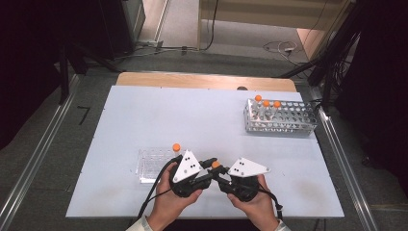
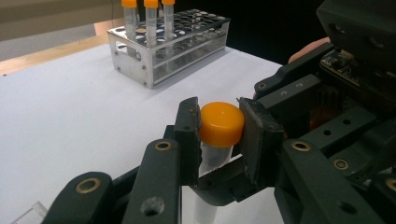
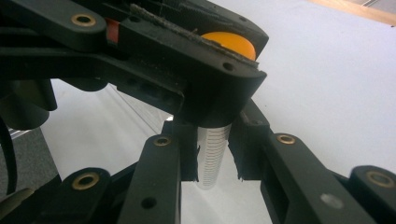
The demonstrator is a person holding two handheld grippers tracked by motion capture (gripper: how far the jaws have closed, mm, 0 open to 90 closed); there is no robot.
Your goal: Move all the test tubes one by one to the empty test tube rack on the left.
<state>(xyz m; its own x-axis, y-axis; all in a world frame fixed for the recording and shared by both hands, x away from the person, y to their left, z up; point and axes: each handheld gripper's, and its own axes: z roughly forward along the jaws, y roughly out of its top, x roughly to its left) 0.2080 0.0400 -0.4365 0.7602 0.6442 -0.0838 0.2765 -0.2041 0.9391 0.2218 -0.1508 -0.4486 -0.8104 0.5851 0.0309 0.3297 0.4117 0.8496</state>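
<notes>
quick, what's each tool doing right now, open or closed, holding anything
Left tool: closed on the orange cap of the tube.
Right tool: closed on the clear body of the same tube.

Between the black left gripper (image 2: 219,135) jaws sits a clear tube (image 2: 212,161) with an orange cap (image 2: 222,123) and fine printed graduation lines. Beyond them, the silver metal rack (image 2: 173,44) holds three orange-capped tubes (image 2: 150,21) on the white table (image 2: 70,107).

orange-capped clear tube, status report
Left gripper jaws shut on orange-capped clear tube cap. Right gripper jaws shut on its body. Nothing in the way.
</notes>
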